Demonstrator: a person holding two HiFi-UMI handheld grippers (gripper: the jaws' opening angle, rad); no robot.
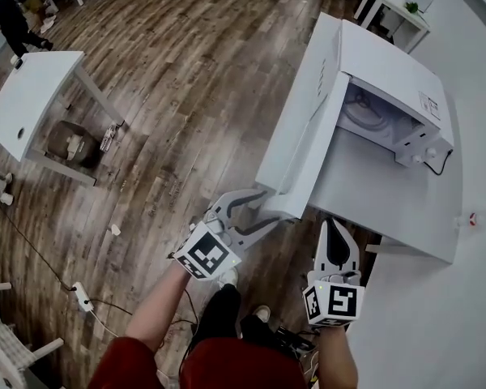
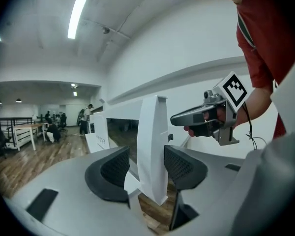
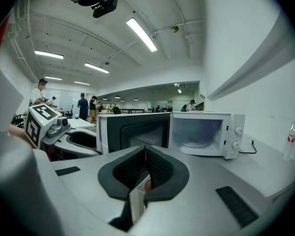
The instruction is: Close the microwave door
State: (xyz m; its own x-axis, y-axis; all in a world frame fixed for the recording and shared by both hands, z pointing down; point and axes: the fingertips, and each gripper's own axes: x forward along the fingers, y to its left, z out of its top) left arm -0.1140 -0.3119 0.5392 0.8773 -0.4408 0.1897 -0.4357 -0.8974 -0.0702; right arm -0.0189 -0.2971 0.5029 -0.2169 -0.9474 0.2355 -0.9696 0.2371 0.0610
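Jaws: L gripper (image 2: 147,167) apart astride edge of wide-open white microwave door (image 1: 302,130); R gripper (image 3: 145,170) clenched.

The microwave (image 1: 397,87) sits on the table (image 1: 405,217); its door (image 1: 304,128) edge stands between my left gripper's (image 1: 259,209) jaws.

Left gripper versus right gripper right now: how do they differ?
The left gripper has its fingers apart; the right gripper has its fingers pressed together. The left gripper straddles the free edge of the open microwave door without pressing on it; the right gripper has nothing between its fingers. Both point roughly toward the microwave.
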